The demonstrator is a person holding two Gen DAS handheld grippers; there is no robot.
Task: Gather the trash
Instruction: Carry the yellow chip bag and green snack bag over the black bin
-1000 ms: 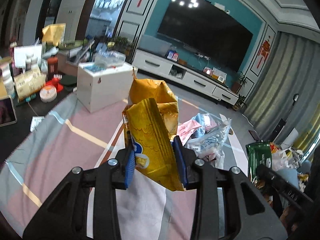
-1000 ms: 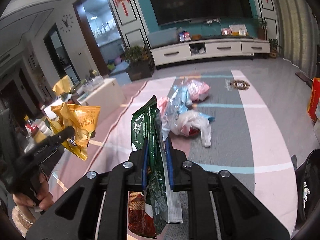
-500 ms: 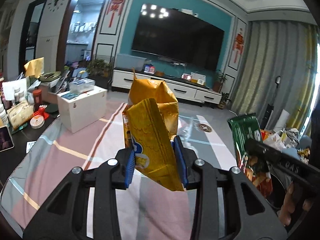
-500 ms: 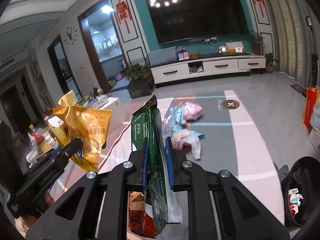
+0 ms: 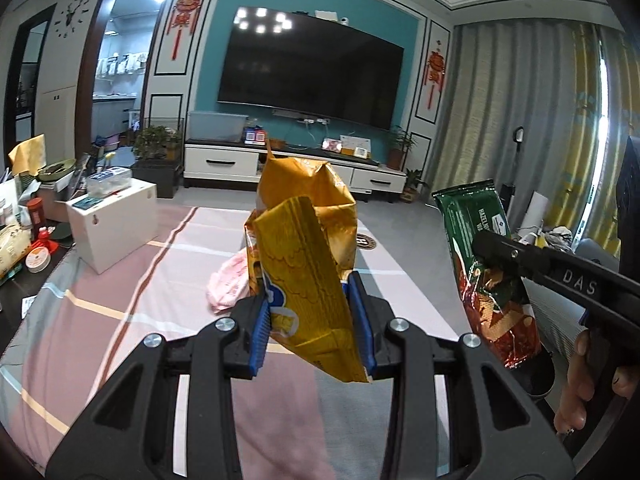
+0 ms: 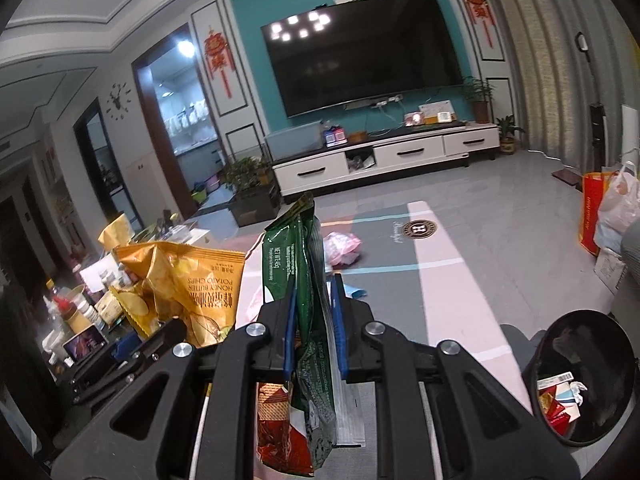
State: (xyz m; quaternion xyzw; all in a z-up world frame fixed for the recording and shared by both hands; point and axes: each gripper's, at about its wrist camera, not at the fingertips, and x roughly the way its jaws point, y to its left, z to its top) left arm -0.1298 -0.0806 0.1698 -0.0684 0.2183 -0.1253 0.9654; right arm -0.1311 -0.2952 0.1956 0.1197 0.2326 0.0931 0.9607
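Clearly both grippers, left (image 5: 312,322) pinching chip bag (image 5: 306,264), right (image 6: 312,330) pinching green wrapper (image 6: 308,312), risked missing the bin (image 6: 580,380)

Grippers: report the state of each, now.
Left gripper: closed on the yellow chip bag.
Right gripper: closed on the green snack wrapper.

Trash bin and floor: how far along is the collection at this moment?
Done: the black bin already holds a few wrappers. In hand: the left tongs clamp a yellow chip bag, and the right tongs clamp a green snack wrapper; neither is over the bin yet. Left: a pink plastic bag lies on the rug.
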